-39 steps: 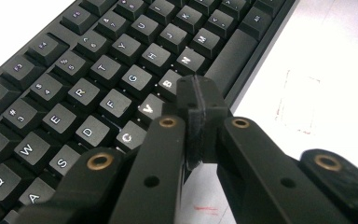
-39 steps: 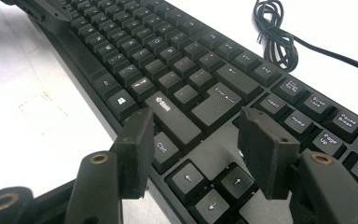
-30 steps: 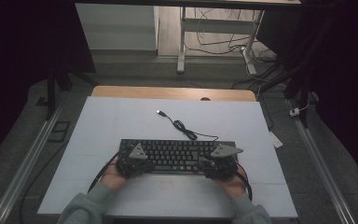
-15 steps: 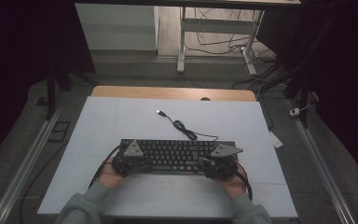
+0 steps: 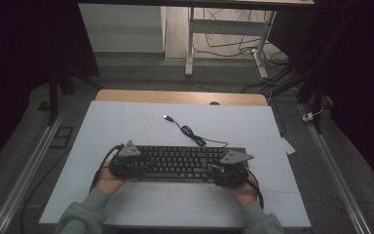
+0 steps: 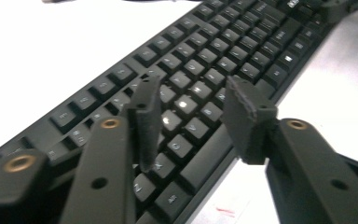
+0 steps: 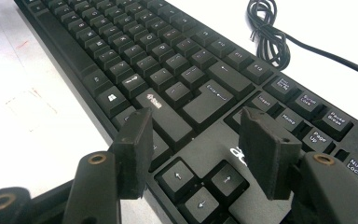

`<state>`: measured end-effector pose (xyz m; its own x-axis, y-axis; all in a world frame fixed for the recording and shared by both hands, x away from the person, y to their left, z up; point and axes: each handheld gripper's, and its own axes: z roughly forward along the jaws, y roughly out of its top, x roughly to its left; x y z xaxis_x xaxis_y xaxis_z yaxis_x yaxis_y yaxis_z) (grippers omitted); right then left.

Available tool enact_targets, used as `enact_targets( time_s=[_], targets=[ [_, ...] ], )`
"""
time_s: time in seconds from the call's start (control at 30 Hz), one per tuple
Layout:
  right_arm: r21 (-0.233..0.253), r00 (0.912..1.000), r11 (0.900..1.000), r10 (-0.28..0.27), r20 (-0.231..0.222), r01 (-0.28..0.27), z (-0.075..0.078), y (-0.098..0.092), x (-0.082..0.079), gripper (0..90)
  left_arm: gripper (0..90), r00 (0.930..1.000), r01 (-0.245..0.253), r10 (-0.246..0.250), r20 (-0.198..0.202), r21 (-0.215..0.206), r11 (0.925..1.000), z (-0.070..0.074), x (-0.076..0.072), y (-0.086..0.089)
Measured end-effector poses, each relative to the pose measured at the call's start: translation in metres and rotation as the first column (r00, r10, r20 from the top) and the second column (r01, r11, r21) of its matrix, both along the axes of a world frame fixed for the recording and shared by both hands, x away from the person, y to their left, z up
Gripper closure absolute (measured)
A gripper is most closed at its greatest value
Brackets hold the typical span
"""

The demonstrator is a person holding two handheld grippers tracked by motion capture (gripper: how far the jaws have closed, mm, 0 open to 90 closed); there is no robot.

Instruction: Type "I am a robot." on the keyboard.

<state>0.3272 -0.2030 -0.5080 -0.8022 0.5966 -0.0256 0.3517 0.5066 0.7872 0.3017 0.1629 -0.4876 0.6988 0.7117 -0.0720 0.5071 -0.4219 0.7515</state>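
The black keyboard (image 5: pixel 177 163) lies on the white table (image 5: pixel 126 126) near the person's edge, its long axis running 9 to 3 o'clock, its cable (image 5: pixel 195 136) trailing off toward 12. The left gripper (image 6: pixel 191 114) hovers over the 9 o'clock end with jaws apart above the lower letter rows, clamped on nothing. The right gripper (image 7: pixel 198 149) hovers over the 3 o'clock end, jaws likewise apart above the arrow keys. Each end lies directly under its own gripper, so a two-handed lift or shift of the board looks likely; neither hand is nearer
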Motion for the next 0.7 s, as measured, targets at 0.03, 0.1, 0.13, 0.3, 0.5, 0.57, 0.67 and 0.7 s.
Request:
enact_targets(
  time_s=[0.03,0.1,0.13,0.3,0.5,0.57,0.67,0.7],
  targets=[
    [-0.001,1.0000,1.000,0.000,0.000,0.000,0.000,0.000,0.000,44.9,51.5,1.0000,-0.008,0.008,-0.001,0.001,1.0000,0.000,0.001,0.002],
    [-0.002,1.0000,1.000,0.000,0.000,0.000,0.000,0.000,0.000,44.9,48.7,0.9997,-0.026,0.026,-0.004,-0.002,0.9997,0.001,0.001,0.005],
    [-0.002,1.0000,1.000,0.000,0.000,0.000,0.000,0.000,0.000,44.9,47.7,0.9994,-0.034,0.034,-0.005,-0.003,0.9994,0.001,0.002,0.006],
    [-0.007,1.0000,1.000,-0.001,0.001,0.001,0.000,0.000,0.000,44.8,43.3,0.9973,-0.072,0.072,-0.013,-0.005,0.9974,0.001,0.004,0.012],
    [-0.010,1.0000,1.000,-0.001,0.002,0.001,-0.001,0.000,0.000,44.8,40.3,0.9923,-0.122,0.122,-0.023,-0.004,0.9925,-0.001,0.007,0.020],
    [-0.012,1.0000,1.000,-0.001,0.003,0.002,-0.001,0.000,0.000,44.8,40.2,0.9912,-0.129,0.129,-0.028,-0.003,0.9916,-0.001,0.008,0.022],
    [-0.012,1.0000,1.000,-0.002,0.000,0.002,-0.001,0.000,0.001,44.8,40.1,0.9894,-0.142,0.142,-0.032,-0.003,0.9899,-0.002,0.008,0.025],
    [-0.013,1.0000,1.000,-0.001,0.001,0.001,-0.001,0.000,0.001,44.8,40.1,0.9888,-0.145,0.145,-0.033,-0.003,0.9894,-0.002,0.008,0.025]
  ],
)
